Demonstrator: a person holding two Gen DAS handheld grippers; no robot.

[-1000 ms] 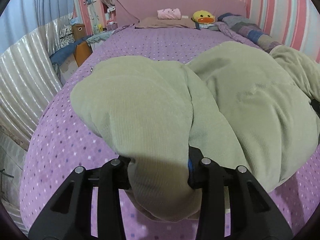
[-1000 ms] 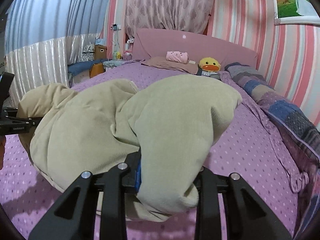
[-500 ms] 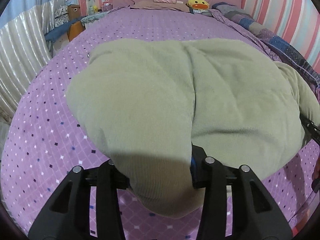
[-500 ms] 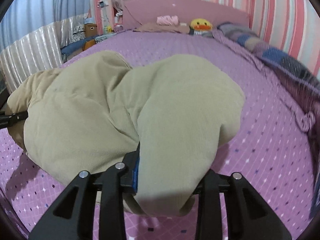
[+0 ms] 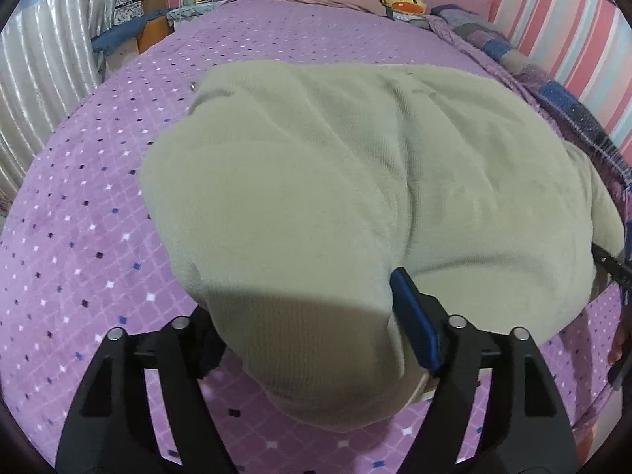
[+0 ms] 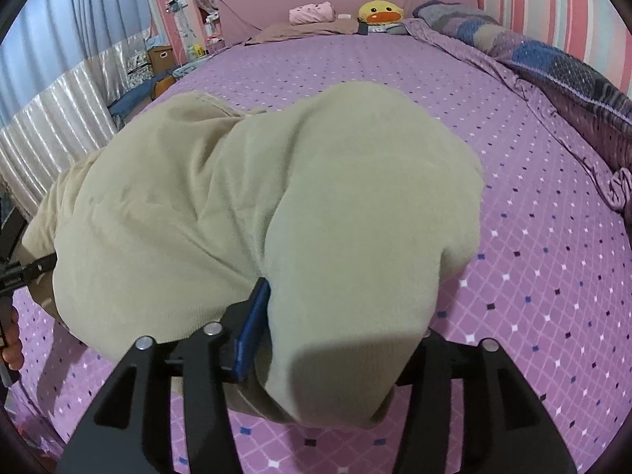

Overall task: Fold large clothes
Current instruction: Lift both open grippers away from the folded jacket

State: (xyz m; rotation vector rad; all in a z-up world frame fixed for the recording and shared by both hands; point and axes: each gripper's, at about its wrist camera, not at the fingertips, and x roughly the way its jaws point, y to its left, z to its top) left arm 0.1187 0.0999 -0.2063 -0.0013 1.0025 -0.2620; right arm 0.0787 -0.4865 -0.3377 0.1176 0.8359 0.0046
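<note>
We count one garment (image 5: 355, 181), a bulky beige-green ribbed piece, lying bunched on one bed (image 5: 98, 237) under a purple cover dotted with small diamonds. It fills the middle of both wrist views. At the head of the bed, along the upper edge of each frame, we count one pink rolled bundle (image 6: 311, 13), one yellow duck toy (image 6: 380, 12) and one flat brown pillow (image 6: 304, 31). One patchwork quilt (image 6: 553, 63) runs down the right side, and one brown box (image 6: 160, 58) stands by the curtains at upper left. We can read no writing anywhere; a small label on the other tool's arm at the far left of the right view is too blurred to make out.

The garment's long axis runs left to right across the bed in both views. A thick rounded fold droops toward the bottom of each frame, between each pair of tongs.

We hold two tongs. The left gripper (image 5: 312, 331) has its jaws opening. The fold sits between them, with the blue pad on the right standing just clear of the cloth; the other pad is hidden. The right gripper (image 6: 335, 339) is also opening, the second fold between its jaws. Its blue pad on the left lies against the cloth, and we cannot tell whether it presses.
</note>
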